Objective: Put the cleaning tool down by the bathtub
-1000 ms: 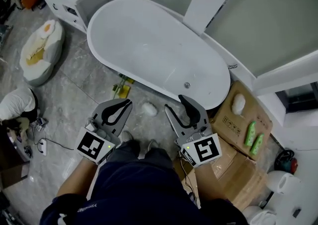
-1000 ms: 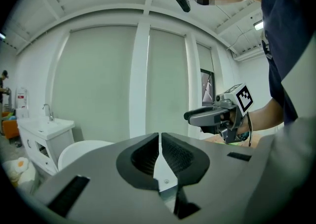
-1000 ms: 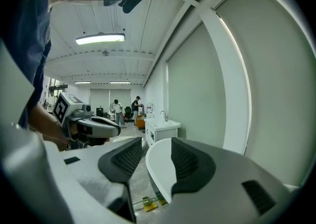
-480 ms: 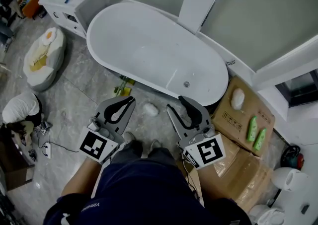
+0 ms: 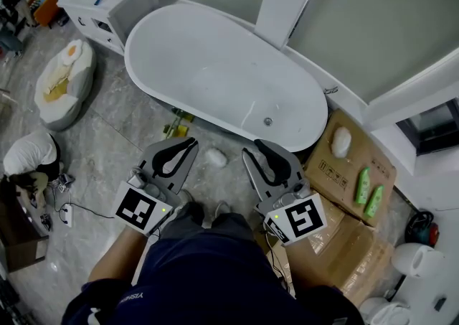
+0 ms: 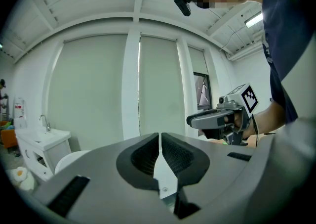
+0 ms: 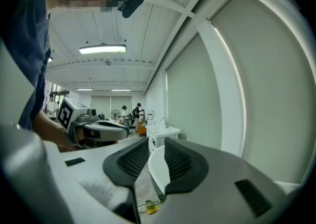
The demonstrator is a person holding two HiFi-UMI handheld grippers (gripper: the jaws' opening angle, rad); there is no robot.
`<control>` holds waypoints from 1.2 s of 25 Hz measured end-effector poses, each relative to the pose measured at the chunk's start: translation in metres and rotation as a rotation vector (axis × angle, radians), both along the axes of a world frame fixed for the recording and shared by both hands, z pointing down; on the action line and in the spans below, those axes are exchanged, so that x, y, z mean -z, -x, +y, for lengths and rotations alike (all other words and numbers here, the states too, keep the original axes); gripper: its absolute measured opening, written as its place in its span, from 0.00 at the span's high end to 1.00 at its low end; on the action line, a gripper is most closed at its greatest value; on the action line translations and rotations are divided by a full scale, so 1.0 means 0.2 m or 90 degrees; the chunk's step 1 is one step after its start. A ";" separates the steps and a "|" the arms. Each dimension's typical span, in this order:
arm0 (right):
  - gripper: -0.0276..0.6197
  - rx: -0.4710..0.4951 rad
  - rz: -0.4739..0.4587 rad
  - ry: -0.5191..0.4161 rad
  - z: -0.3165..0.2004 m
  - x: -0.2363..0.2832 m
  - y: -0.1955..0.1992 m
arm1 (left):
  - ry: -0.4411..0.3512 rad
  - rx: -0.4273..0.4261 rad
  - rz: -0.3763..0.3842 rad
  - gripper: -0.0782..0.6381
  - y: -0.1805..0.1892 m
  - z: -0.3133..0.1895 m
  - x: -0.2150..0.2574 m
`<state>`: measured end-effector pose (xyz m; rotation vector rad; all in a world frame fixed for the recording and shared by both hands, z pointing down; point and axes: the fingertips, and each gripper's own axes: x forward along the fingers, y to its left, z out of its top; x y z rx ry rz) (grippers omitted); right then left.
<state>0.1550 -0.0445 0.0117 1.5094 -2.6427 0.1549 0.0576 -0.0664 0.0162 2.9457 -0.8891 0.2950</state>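
Head view, looking down. Holds left gripper with jaws pressed together, empty. Holds right gripper with jaws partly apart after just closing, nothing between them. Finds yellow-green cleaning tool on floor just ahead of left gripper, against bathtub base. Spots white puff between both grippers' tips.
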 end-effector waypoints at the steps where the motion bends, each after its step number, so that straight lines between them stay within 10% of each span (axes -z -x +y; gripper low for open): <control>1: 0.80 0.001 0.000 -0.001 0.00 0.00 0.00 | -0.001 -0.001 0.001 0.83 -0.01 0.00 0.00; 30: 0.95 -0.008 -0.003 -0.009 0.12 0.01 0.00 | 0.001 -0.012 0.011 0.83 -0.05 0.15 0.01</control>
